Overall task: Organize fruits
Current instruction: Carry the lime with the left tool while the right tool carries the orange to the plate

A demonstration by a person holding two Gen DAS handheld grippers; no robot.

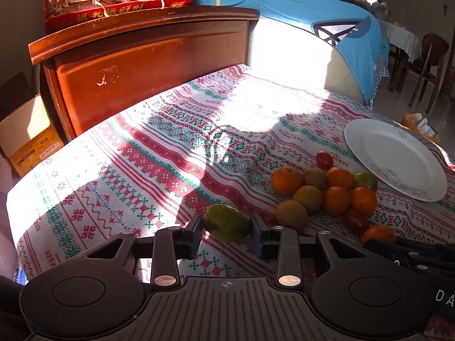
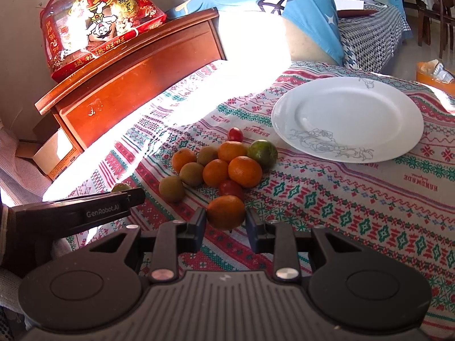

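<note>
A pile of fruit (image 2: 219, 164) lies on the patterned cloth: oranges, brown round fruits, red tomatoes and a green citrus (image 2: 262, 152). The same pile (image 1: 324, 190) shows in the left wrist view. To its right sits an empty white plate (image 2: 347, 118), also visible as the plate (image 1: 395, 157). My left gripper (image 1: 226, 224) is shut on a green citrus fruit (image 1: 226, 223), left of the pile. My right gripper (image 2: 226, 217) is shut on an orange (image 2: 226, 212) at the pile's near edge. The left gripper's body (image 2: 85, 213) sits close on the left.
A wooden headboard (image 1: 148, 65) rises at the back left with a red gift bag (image 2: 96, 25) on top. A blue blanket (image 1: 327, 14) lies behind. A cardboard box (image 1: 28, 136) stands at the far left; chairs (image 1: 421, 65) and an orange container (image 2: 432, 74) are at right.
</note>
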